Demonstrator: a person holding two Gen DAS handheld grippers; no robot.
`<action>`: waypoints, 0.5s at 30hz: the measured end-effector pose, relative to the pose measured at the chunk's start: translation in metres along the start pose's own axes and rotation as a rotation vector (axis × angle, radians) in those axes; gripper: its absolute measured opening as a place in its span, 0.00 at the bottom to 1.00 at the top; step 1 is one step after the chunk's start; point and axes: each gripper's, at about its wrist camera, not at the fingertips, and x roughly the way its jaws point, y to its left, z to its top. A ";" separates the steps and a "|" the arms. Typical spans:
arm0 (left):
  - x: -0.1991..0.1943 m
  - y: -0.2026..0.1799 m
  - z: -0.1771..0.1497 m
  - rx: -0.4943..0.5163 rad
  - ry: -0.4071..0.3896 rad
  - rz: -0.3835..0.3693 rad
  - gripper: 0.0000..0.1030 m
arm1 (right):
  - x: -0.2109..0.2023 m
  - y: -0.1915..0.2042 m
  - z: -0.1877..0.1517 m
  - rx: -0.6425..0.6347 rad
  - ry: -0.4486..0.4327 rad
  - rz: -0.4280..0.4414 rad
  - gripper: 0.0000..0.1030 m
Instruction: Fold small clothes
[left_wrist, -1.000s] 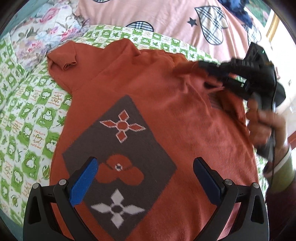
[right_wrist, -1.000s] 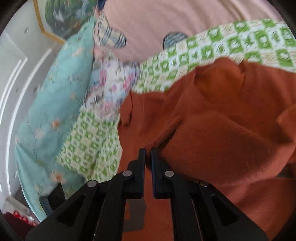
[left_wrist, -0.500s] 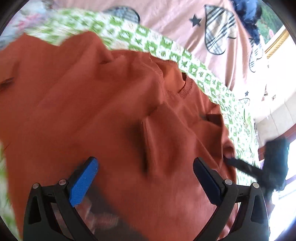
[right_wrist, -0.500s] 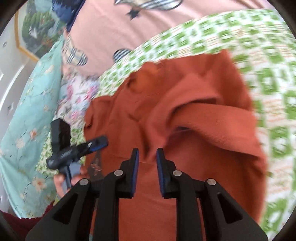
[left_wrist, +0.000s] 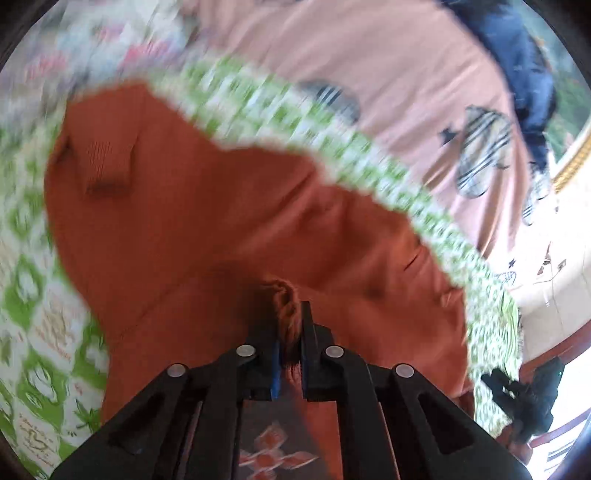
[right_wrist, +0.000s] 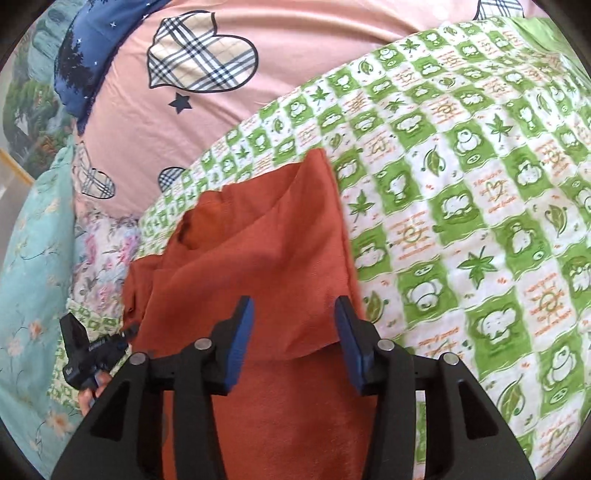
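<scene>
Pinching a bunched fold of the orange sweater (left_wrist: 229, 221), the left gripper (left_wrist: 290, 332) sits clenched at 6 o'clock in its own blurred view, cloth squeezed between the blue pads. Only this view shows the sweater's patterned dark panel (left_wrist: 273, 446), under the gripper at 6 o'clock, and a cuffed sleeve (left_wrist: 107, 166) at 10 o'clock. The right wrist view is sharp: the right gripper (right_wrist: 293, 339) stands released, fingers spread over the sweater's folded edge without gripping it. Only here does the green checked blanket (right_wrist: 461, 206) read clearly, from 12 to 4 o'clock beside the sweater, with the pink quilt (right_wrist: 295, 51) at 12 o'clock.
</scene>
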 end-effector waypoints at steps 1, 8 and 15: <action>0.006 0.004 -0.002 -0.009 0.025 -0.022 0.09 | 0.001 0.001 0.002 -0.015 -0.002 -0.017 0.54; 0.033 -0.007 0.000 0.032 0.035 -0.031 0.30 | 0.041 -0.003 0.032 -0.079 0.033 -0.159 0.60; -0.003 -0.010 -0.009 0.064 -0.111 -0.003 0.05 | 0.087 0.004 0.041 -0.170 0.128 -0.216 0.12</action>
